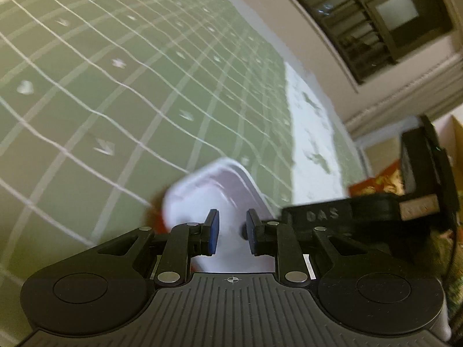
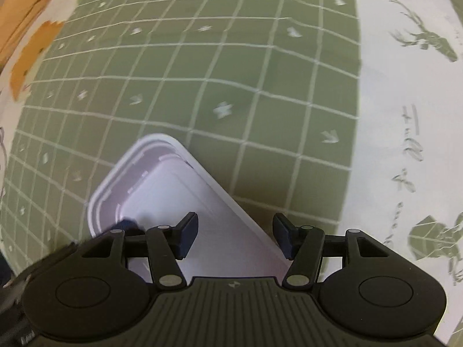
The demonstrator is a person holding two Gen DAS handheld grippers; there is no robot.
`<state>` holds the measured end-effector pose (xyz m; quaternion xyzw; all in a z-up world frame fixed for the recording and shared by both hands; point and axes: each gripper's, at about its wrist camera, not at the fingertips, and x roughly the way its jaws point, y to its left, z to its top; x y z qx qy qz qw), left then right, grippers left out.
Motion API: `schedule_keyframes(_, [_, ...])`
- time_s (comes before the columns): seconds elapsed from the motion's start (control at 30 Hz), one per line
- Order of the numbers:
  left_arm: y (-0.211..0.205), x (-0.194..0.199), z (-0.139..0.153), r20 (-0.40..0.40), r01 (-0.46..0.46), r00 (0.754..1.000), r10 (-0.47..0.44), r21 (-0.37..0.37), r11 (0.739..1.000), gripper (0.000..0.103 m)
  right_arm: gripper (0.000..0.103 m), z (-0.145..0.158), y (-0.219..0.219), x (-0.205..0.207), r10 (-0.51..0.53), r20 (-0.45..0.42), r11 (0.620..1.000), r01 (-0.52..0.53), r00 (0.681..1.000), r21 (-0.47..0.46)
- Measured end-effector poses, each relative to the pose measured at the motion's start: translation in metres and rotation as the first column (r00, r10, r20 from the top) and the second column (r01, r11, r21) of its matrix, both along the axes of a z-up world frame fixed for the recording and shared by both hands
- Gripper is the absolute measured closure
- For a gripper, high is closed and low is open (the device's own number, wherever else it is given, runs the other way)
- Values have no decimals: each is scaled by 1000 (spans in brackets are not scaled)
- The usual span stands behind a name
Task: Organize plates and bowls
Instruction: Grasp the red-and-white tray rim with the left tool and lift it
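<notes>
A white rectangular plate with rounded corners (image 1: pixel 208 190) is held tilted above the green checked tablecloth (image 1: pixel 115 86). My left gripper (image 1: pixel 232 232) has its blue-padded fingers narrowly apart, one on each side of the plate's near rim; whether they press on it is not clear. In the right wrist view the same plate (image 2: pixel 162 190) lies under my right gripper (image 2: pixel 235 238), whose fingers stand wide apart above the plate's right edge. The left gripper's fingertip (image 2: pixel 126 224) shows at the plate's left rim. Something red (image 1: pixel 157 221) peeks from beneath the plate.
The tablecloth (image 2: pixel 231 72) has a white border with green deer prints (image 2: pixel 419 37) on the right. My right gripper's body (image 1: pixel 376 202) shows to the right in the left wrist view. A wall and dark window (image 1: pixel 376 14) lie beyond the table.
</notes>
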<state>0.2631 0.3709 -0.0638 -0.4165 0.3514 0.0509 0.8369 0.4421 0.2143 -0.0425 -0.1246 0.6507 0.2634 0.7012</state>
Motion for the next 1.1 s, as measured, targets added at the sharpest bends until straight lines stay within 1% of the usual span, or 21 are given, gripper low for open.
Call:
schedule_keyframes(0.07, [3, -9, 10, -46, -21, 999, 24, 70, 997, 81, 45, 1, 3, -7, 3, 12, 1000, -3, 1000, -5])
schedule_keyframes(0.1, [7, -17, 17, -40, -33, 999, 37, 96, 995, 81, 45, 2, 4, -9, 5, 20, 1000, -5, 1000, -11])
schedule_keyframes(0.13, [10, -25, 23, -18, -46, 999, 48, 100, 994, 81, 45, 1, 4, -8, 9, 27, 1000, -8, 1000, -16])
schedule_keyframes(0.2, [15, -34, 28, 8, -41, 999, 40, 69, 997, 81, 45, 2, 6, -6, 13, 40, 1000, -12, 999, -28])
schedule_keyframes(0.27, [15, -31, 24, -7, 2, 1000, -2, 53, 999, 81, 46, 2, 7, -3, 6, 47, 999, -4, 999, -42])
schedule_keyframes(0.37, [2, -15, 9, -86, 87, 993, -82, 58, 994, 81, 45, 0, 5, 0, -10, 42, 998, 12, 999, -54])
schedule_keyframes(0.43, [-7, -7, 4, -106, 138, 986, -131, 55, 989, 81, 45, 0, 1, -1, -15, 40, 998, 17, 999, -56])
schedule_keyframes(0.5, [-13, -1, 1, -115, 156, 982, -147, 69, 985, 81, 45, 0, 1, -2, -11, 39, 998, 14, 999, -60])
schedule_keyframes(0.57, [-13, -1, 4, -88, 140, 987, -133, 86, 986, 82, 45, 0, 0, -4, -5, 31, 998, 7, 1000, -59])
schedule_keyframes(0.63, [-8, -8, 15, -21, 115, 993, -113, 77, 990, 82, 45, -4, 5, -4, 9, 26, 998, -7, 1000, -56])
schedule_keyframes(0.7, [0, -23, 31, 60, 88, 994, -92, 64, 994, 82, 45, 0, 6, -7, 12, 35, 999, -10, 999, -51])
schedule_keyframes(0.73, [3, -30, 37, 82, 69, 994, -74, 66, 995, 82, 45, 4, 6, -9, 19, 45, 999, -17, 999, -50])
schedule_keyframes(0.77, [6, -36, 42, 85, 48, 995, -54, 72, 996, 82, 45, 9, 6, -10, 31, 64, 999, -28, 997, -47])
schedule_keyframes(0.83, [7, -43, 44, 47, 28, 998, -32, 86, 996, 82, 45, 25, 3, -17, 81, 134, 996, -75, 988, -49])
schedule_keyframes(0.9, [1, -48, 37, -32, 51, 998, -49, 69, 996, 82, 45, 35, 1, -22, 137, 186, 990, -128, 973, -60])
schedule_keyframes(0.93, [-2, -51, 32, -64, 60, 996, -57, 43, 997, 82, 42, 39, -1, -23, 171, 205, 985, -161, 964, -62])
schedule_keyframes(0.97, [-3, -58, 27, -85, 50, 995, -50, 5, 999, 82, 41, 41, -2, -22, 203, 210, 979, -194, 956, -62])
schedule_keyframes(1.03, [-8, -63, 20, -104, 12, 994, -17, -54, 998, 82, 41, 40, -3, -20, 244, 205, 970, -237, 948, -57])
schedule_keyframes(1.1, [-14, -67, 19, -100, -19, 995, 11, -78, 997, 81, 41, 36, -3, -18, 272, 176, 962, -270, 946, -39])
